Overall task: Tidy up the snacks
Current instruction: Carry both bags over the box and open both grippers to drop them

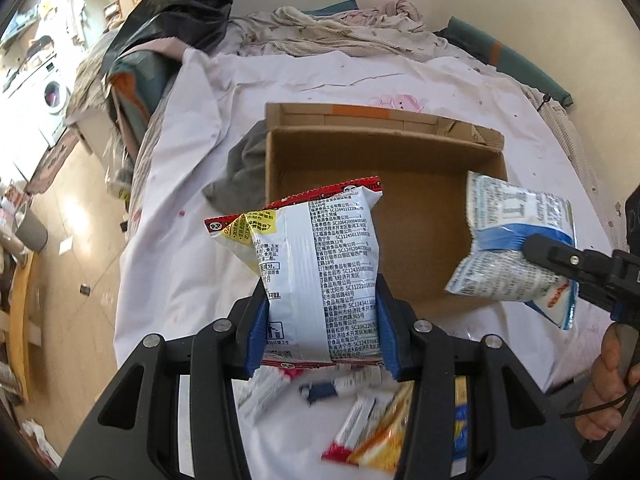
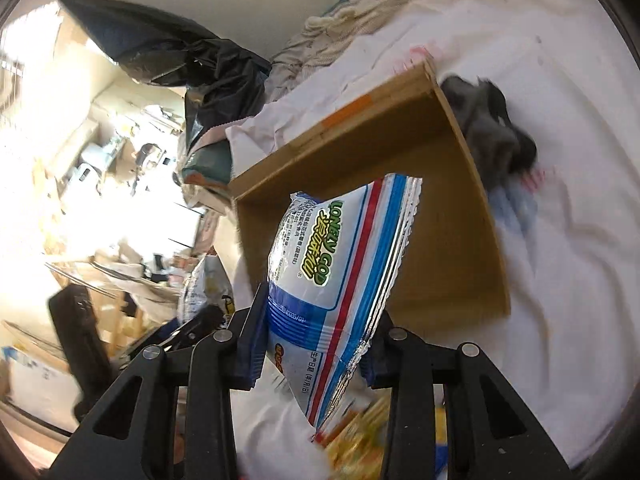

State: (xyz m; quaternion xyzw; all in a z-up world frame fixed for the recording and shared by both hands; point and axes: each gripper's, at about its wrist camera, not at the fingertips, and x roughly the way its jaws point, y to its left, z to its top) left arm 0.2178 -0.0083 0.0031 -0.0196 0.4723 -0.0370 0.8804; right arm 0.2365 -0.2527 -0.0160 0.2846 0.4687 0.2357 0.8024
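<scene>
My left gripper [image 1: 320, 312] is shut on a white snack bag with red edges [image 1: 316, 264], held upright just in front of an open cardboard box [image 1: 424, 152]. My right gripper [image 2: 316, 344] is shut on a blue and white Lonely God snack bag [image 2: 340, 272], held above the box's near edge [image 2: 472, 200]. In the left wrist view that bag [image 1: 516, 248] hangs over the box's right side, pinched by the right gripper's fingers [image 1: 560, 256]. The box looks empty inside. More snack packets [image 1: 380, 428] lie blurred on the bed below my left gripper.
The box sits on a bed with a white sheet [image 1: 192, 184]. A dark grey cloth [image 1: 244, 168] lies against the box's left side. Crumpled bedding [image 1: 340, 32] and a black bag [image 1: 180, 4] are at the bed's far end. Floor and clutter lie to the left.
</scene>
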